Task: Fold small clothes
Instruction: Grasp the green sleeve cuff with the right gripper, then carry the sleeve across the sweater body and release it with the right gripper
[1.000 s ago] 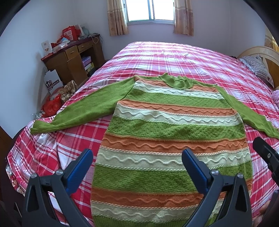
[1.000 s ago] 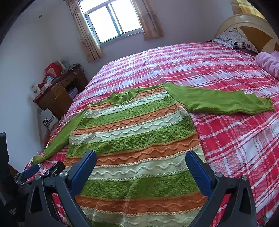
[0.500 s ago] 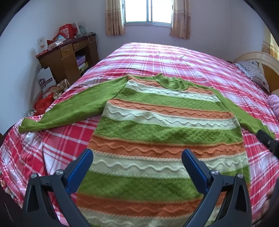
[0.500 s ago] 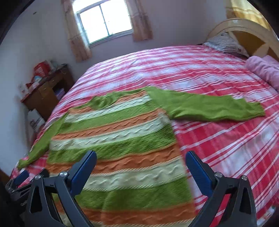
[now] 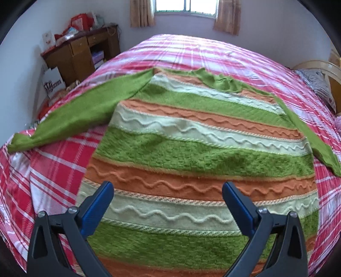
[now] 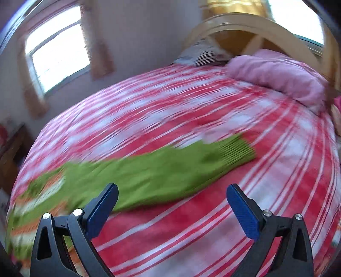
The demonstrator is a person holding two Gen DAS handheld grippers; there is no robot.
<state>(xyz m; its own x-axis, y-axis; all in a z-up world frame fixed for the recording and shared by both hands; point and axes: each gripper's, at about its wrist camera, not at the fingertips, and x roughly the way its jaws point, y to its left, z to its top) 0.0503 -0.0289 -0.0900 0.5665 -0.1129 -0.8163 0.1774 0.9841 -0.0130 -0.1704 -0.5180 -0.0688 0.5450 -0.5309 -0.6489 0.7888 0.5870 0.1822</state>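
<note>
Swinging right since a moment ago, my right tool (image 6: 172, 201), spread wide and empty, now looks over the sweater's (image 5: 191, 153) right sleeve (image 6: 162, 170) toward a pink blanket (image 6: 275, 74). Only my left tool (image 5: 167, 199), equally wide, sees the sweater flat on the bed (image 5: 53, 170) and the cluttered table (image 5: 81, 51) beside it.

Pale lilac walls; curtained daylit window (image 5: 185, 5); cluttered brown wooden desk (image 5: 81, 53); red-plaid-covered bed (image 5: 191, 53); arched wooden headboard (image 6: 255, 29).

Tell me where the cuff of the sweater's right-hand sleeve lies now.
In the right wrist view the ribbed cuff lies flat on the plaid bedspread, right of centre, ahead of the open right hand-held gripper and short of the pink bedding.
</note>
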